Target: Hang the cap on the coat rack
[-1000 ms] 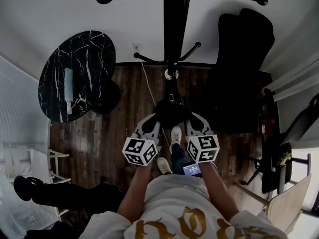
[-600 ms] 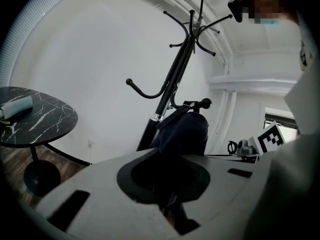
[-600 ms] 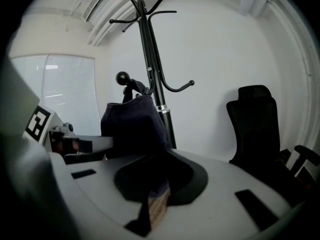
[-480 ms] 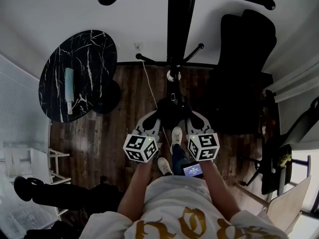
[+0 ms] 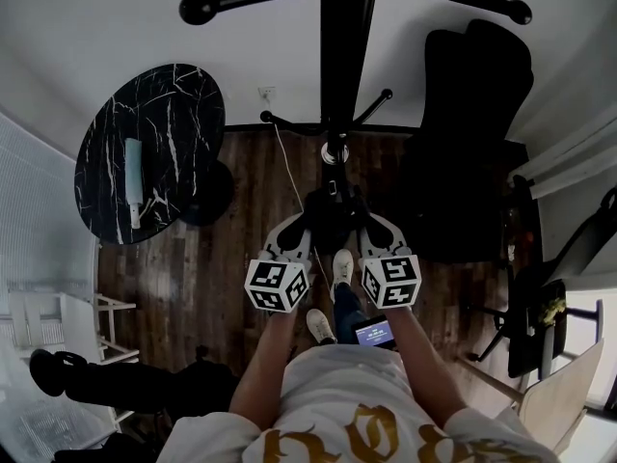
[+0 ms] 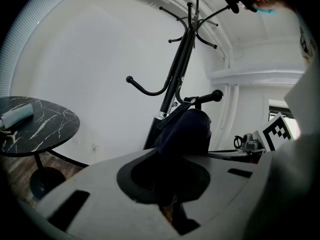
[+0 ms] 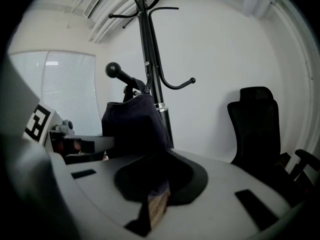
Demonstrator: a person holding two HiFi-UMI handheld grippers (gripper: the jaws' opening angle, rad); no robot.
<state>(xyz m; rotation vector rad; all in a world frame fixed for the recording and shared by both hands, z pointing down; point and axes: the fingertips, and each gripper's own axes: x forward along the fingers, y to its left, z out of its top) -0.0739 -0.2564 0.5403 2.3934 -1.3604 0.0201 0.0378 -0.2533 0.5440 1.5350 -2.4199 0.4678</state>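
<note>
Before the coat rack (image 5: pixel 338 66), side-by-side left claw (image 5: pixel 299 231) and right claw (image 5: pixel 371 230) clamp the cap (image 5: pixel 333 210).

Readable text: none.
Gold lettering on shirt (image 5: pixel 355 439), six o'clock, cut off; small screen (image 5: pixel 373 332) print too small.

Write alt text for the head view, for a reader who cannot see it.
Seen from above, a person holds a dark cap between the left hand-held gripper and right hand-held gripper, both shut on it, before a black coat rack. A round marble table stands left, a black chair right.
</note>
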